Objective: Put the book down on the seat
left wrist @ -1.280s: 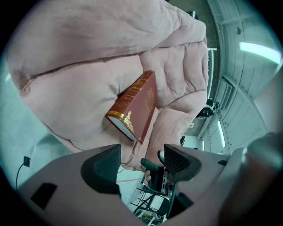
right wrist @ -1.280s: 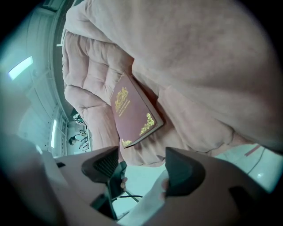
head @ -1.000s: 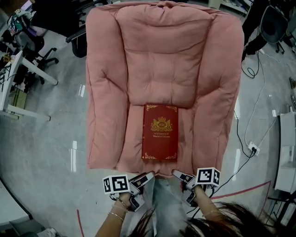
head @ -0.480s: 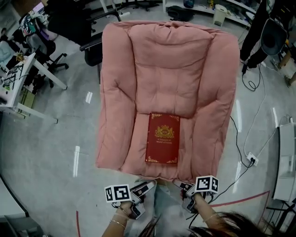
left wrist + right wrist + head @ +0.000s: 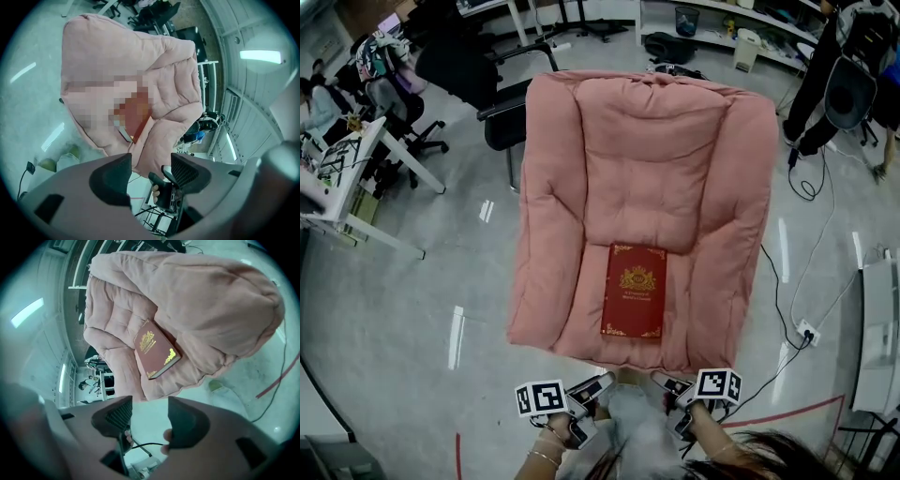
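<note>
Both grippers have drawn back from the front edge of the armchair (image 5: 647,159) since a second ago, and the head view now takes in more of the room, with the chair smaller in it. The book (image 5: 635,303) has stayed put: it lies flat, cover up, on the seat (image 5: 589,305), a little right of centre, its far edge at the foot of the backrest and its near edge just short of the cushion's front. It is dark red with gold ornament (the right gripper view shows the gilt corners best).

The left gripper (image 5: 600,382) and right gripper (image 5: 664,382) hang side by side just in front of the chair, clear of it. Each pair of jaws has just been closing a little, yet both stand well apart with nothing between them; the book (image 5: 154,350) lies far beyond the pads.

The armchair is pink, thickly padded and tufted, with fat bolster arms. It stands on a glossy grey floor (image 5: 403,309) that throws back strips of ceiling light. A red line (image 5: 787,408) crosses the floor at lower right, and a cable runs to a white socket block (image 5: 809,330) there. Desks and office chairs (image 5: 412,103) crowd the left side, shelving lines the far wall, and a person in dark trousers (image 5: 820,89) stands at upper right.
</note>
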A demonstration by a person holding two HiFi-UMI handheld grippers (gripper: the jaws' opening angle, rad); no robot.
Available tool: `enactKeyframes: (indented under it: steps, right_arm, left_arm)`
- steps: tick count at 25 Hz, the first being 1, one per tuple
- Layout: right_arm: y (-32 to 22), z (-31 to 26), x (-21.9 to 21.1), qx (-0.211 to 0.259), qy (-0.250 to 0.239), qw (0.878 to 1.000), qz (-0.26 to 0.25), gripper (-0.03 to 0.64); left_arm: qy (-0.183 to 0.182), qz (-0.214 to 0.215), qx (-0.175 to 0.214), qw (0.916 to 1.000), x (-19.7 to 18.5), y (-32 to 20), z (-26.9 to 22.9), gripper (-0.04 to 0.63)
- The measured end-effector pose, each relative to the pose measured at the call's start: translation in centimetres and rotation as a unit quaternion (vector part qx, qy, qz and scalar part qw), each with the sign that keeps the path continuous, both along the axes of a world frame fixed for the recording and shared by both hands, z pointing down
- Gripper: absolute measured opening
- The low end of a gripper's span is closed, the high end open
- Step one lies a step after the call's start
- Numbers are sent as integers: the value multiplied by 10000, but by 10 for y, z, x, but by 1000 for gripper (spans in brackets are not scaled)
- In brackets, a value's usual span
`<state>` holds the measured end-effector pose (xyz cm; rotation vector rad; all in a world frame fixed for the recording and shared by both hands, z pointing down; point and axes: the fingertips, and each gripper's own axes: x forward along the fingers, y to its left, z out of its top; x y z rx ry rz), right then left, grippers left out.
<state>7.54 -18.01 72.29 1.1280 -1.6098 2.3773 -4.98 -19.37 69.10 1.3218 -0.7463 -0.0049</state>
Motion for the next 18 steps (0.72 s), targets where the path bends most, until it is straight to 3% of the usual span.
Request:
enactKeyframes:
  steps: [18]
  right_arm:
    - [38,-83,-21,479,33,9987,166,242]
  left_arm:
    - [254,34,524,9983,-6,30,-85,256]
